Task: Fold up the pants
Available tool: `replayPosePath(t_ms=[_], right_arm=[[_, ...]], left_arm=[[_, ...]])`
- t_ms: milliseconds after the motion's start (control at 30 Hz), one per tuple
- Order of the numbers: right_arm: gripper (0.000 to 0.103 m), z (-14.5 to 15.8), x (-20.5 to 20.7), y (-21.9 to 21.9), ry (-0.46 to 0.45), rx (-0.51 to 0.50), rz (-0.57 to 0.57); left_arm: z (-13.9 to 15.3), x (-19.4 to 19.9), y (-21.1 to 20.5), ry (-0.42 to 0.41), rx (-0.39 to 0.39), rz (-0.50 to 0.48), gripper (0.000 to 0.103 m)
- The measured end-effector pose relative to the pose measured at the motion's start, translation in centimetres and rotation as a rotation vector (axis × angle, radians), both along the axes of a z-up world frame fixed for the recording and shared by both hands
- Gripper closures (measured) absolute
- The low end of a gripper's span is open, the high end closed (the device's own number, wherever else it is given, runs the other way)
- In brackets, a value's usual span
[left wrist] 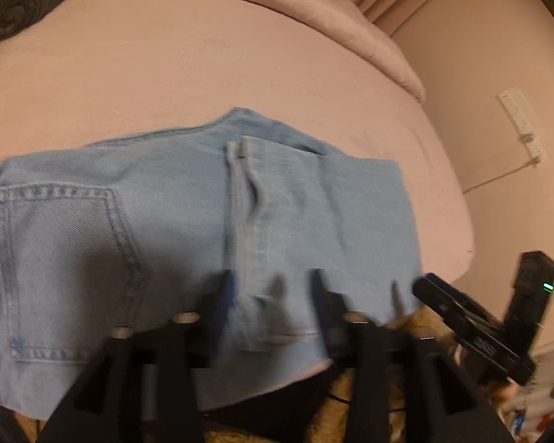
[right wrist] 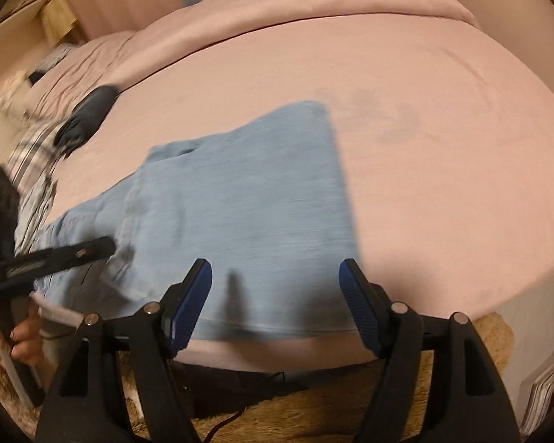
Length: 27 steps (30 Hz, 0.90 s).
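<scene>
A pink-sheeted bed (right wrist: 406,85) fills the room; folded jeans (right wrist: 240,199) lie lengthwise along its near edge. Left gripper (left wrist: 273,288) and right gripper (right wrist: 275,277) fingers spread, gripping nothing.

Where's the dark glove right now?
The dark glove lies on the pink bed at upper left in the right wrist view, beyond the far left end of the folded jeans, not touching them.

No legible txt, labels, brand names or nos. anywhere in either view. White strip (left wrist: 522,125) on the wall has small markings, too blurry/tiny to read.
</scene>
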State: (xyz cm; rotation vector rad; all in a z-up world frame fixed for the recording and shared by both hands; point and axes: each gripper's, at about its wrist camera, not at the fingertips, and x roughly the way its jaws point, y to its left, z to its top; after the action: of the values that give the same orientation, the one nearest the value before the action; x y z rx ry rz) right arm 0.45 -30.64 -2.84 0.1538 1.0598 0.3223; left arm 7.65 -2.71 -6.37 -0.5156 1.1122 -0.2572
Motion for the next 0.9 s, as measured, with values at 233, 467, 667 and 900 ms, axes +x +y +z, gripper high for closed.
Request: replayPosePath(t_ms=[233,467,667,900], right_arm=[[0.034,-2.0,0.9,-2.4,0.085,0.022,-0.050],[0.074,-2.3,0.6,-3.2,0.082,0.054,-0.067],[0.081,-0.7,-0.4,-3.2,0.025,0.038,-0.076],[0.080,-2.0,-0.2,-2.6,0.053,-0.015,-0.084]], left_arm=[[-1.5,0.0,-2.6,0.036,0.126,0.023,0.065],[-0.9,-0.7,-4.1,0.024,0.248,0.067,0.098],[-0.9,-1.1,-4.3,0.026,0.259,0.050,0.098],[-1.4,-0.8,-3.9,0.033,0.250,0.057,0.098]])
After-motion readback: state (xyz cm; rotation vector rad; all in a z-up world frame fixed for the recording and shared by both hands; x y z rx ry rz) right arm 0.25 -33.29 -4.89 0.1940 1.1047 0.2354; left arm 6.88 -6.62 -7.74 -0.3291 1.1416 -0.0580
